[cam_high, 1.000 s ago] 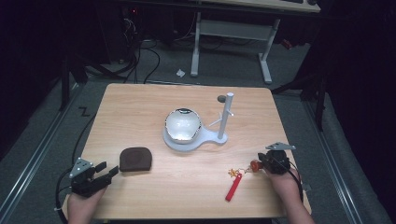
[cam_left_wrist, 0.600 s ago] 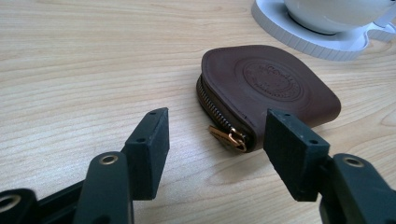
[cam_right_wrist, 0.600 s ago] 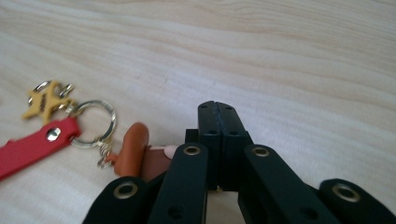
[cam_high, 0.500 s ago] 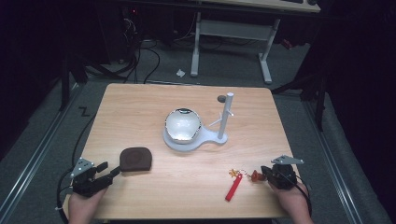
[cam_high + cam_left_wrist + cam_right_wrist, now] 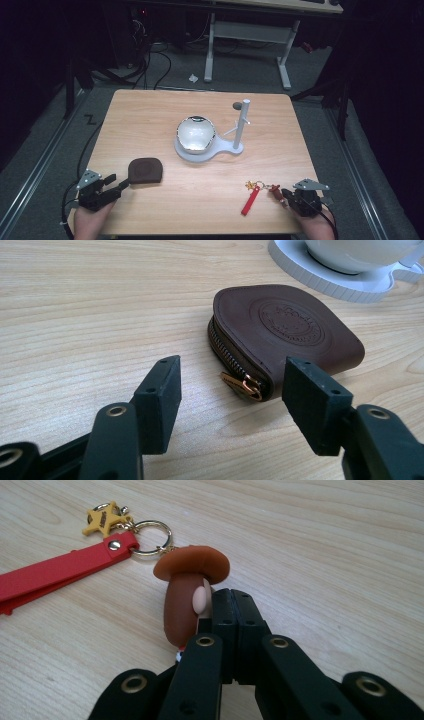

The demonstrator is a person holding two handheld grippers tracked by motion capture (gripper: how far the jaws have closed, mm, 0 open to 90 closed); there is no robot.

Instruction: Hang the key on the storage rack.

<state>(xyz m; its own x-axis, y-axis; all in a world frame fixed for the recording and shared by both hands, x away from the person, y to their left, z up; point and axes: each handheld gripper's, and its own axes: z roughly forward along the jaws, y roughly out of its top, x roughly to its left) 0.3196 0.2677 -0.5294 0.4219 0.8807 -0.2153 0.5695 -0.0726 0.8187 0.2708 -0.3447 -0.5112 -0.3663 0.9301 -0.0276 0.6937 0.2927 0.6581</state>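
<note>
From the high view, your left gripper (image 5: 121,186) sits at the table's (image 5: 150,112) near left corner with its jaws apart, pointing at the brown leather coin pouch (image 5: 145,170), which lies flat just beyond the tips, a little in from the left edge. Your right gripper (image 5: 284,195) rests near the near right corner, its tip against the small figure (image 5: 275,191) of the keychain; the red strap (image 5: 250,200) of that keychain lies slanted toward the near edge, with a gold star charm (image 5: 248,185) at its upper end. Toward the middle of the table stands a white stand (image 5: 235,146) with an upright post, and a shiny round bowl-shaped thing (image 5: 196,133) rests on its base. In the left gripper view, your left gripper (image 5: 230,385) is wide open and holds nothing; the coin pouch (image 5: 290,330) lies just ahead of the pads, apart from them, its zipper pull (image 5: 243,384) facing you between the two jaws, and the stand's ribbed base (image 5: 320,277) shows behind it. In the right gripper view, your right gripper (image 5: 231,597) has its jaws pressed fully together, and the brown-hatted figure (image 5: 186,600) lies right against their left side; I cannot tell whether any part of it is pinched. The key ring (image 5: 151,537), the red strap (image 5: 60,572) and the star charm (image 5: 102,519) lie on the wood beyond it.
</note>
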